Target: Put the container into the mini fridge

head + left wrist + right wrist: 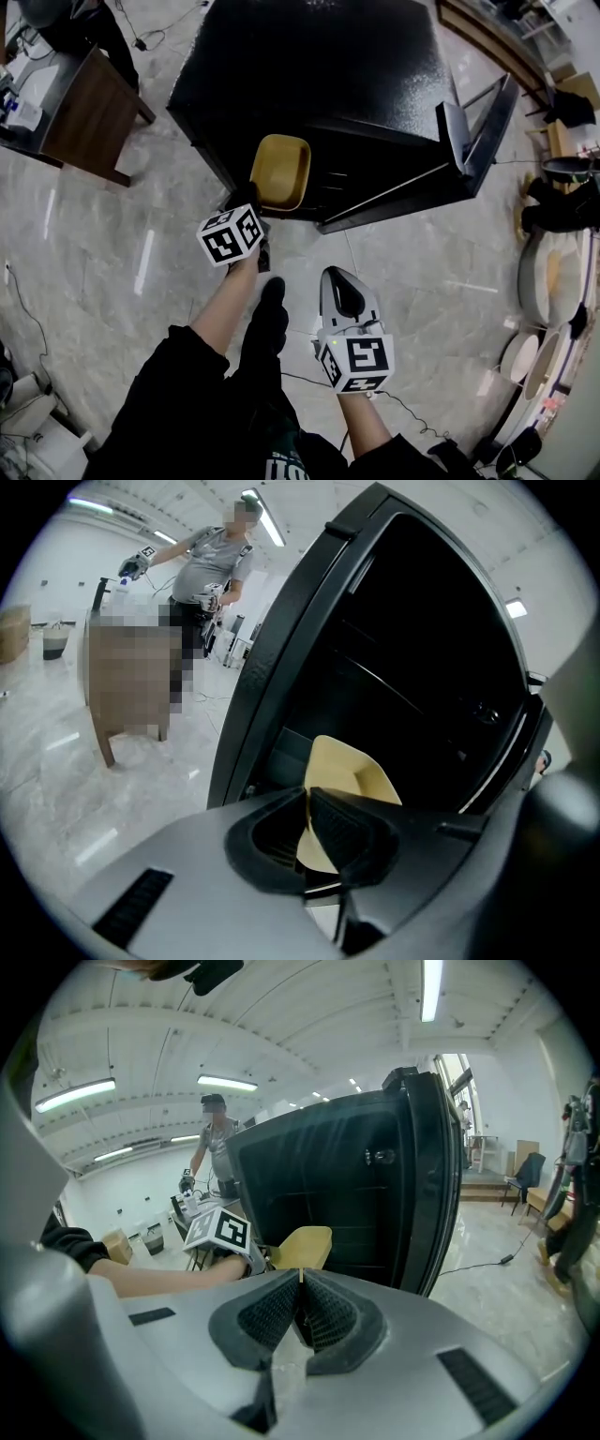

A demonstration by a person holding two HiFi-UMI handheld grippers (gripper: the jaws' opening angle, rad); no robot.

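A yellow open container [279, 172] hangs at the mouth of the black mini fridge [319, 66], whose door [478, 122] stands swung open to the right. My left gripper [251, 199] is shut on the container's near rim. In the left gripper view the container [349, 771] tilts toward the dark fridge shelves, pinched between the jaws of that gripper [307, 806]. My right gripper [340, 279] hovers lower, over the floor in front of the fridge, shut with nothing in it. The right gripper view shows its closed jaws [300, 1283], the container [302, 1244] and the open door [427, 1176].
A wooden table [80, 112] stands at the far left. Cables [412, 408] trail over the grey tiled floor. Round white stands [553, 281] crowd the right edge. A person [216, 564] works at a desk behind. My own shoe [272, 309] is below the left gripper.
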